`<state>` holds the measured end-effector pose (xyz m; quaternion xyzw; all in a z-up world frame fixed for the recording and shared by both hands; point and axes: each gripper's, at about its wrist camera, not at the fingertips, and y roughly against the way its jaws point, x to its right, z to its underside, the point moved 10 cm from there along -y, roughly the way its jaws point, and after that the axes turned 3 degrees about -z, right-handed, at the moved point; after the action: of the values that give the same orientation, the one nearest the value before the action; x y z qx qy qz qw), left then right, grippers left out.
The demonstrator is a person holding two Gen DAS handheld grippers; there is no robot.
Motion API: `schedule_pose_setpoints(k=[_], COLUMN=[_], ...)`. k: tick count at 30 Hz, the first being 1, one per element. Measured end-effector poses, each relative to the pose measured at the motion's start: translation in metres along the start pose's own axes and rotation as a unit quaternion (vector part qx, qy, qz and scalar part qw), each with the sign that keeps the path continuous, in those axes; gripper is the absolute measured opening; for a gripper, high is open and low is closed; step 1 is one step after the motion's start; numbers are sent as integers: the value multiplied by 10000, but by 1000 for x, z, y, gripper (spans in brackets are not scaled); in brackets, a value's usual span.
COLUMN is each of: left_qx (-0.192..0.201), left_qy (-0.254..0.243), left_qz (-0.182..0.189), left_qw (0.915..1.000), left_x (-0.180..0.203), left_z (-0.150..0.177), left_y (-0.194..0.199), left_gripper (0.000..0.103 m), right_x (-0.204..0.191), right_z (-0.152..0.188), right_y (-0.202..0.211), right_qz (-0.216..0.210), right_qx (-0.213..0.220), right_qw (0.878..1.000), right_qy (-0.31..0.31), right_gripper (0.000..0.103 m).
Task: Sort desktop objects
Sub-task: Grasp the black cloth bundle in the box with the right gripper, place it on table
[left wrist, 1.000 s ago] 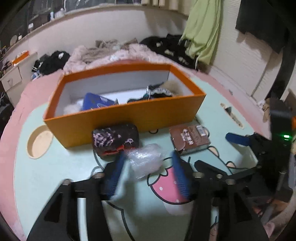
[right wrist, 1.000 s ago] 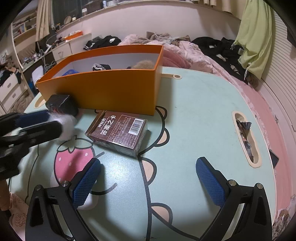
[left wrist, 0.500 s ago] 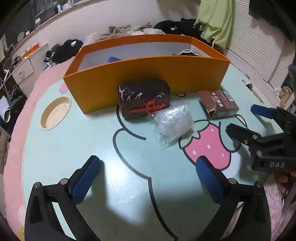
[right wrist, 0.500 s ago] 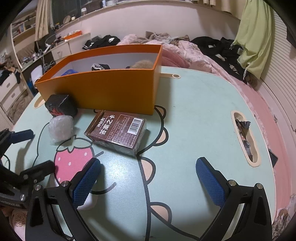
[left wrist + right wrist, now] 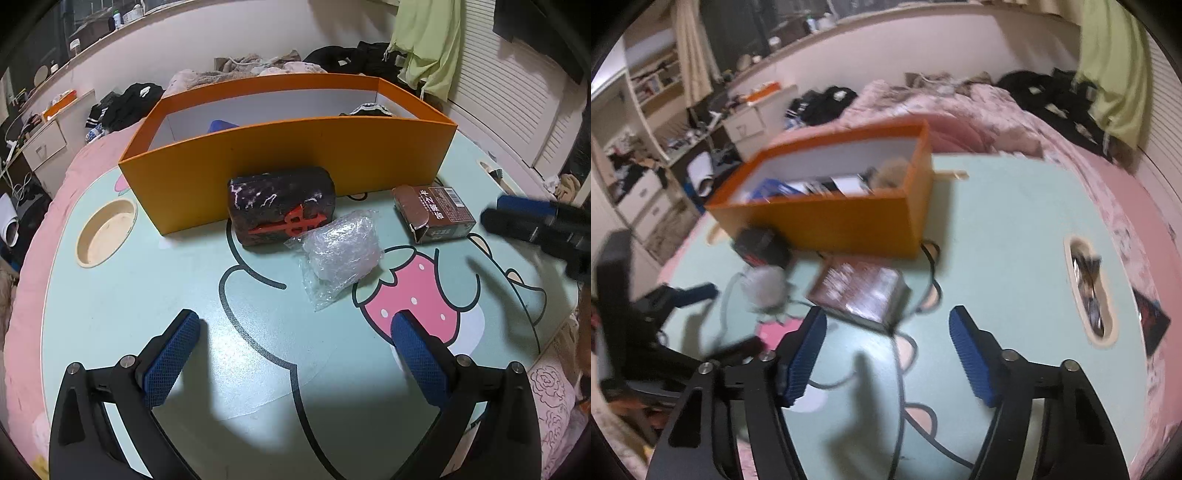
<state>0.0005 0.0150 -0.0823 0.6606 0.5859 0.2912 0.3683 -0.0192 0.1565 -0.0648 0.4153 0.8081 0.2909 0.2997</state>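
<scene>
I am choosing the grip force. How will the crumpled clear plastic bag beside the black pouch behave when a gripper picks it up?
The clear plastic bag looks thin and wrinkled, so it will probably crush and flop instead of keeping its shape. It seems light for its size. Its glossy film may slip between the pads, and the loose corner lying on the table would likely dangle.

Both cameras ride on the handheld grippers and look steeply down and forward across the table (image 5: pixel 122 325). The left wrist view sits close and sharp, facing the orange box (image 5: pixel 295 147) squarely; the right wrist view is blurred and angled from the right. Both show the box, brown carton (image 5: pixel 860 291) and plastic bag (image 5: pixel 340 254).
</scene>
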Motion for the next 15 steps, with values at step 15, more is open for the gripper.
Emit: schedule_pose_setpoints(k=[15], left_qx=[12], left_qy=[8], left_qz=[3], left_qw=[10000], left_x=[0], left_z=[0], left_y=[-1], left_gripper=[103], right_x=[-37], right_z=[-91], right_y=[-54], right_qz=[-1043], right_qx=[-1391], right_qw=[9835], right_qy=[492], right_gripper=[52])
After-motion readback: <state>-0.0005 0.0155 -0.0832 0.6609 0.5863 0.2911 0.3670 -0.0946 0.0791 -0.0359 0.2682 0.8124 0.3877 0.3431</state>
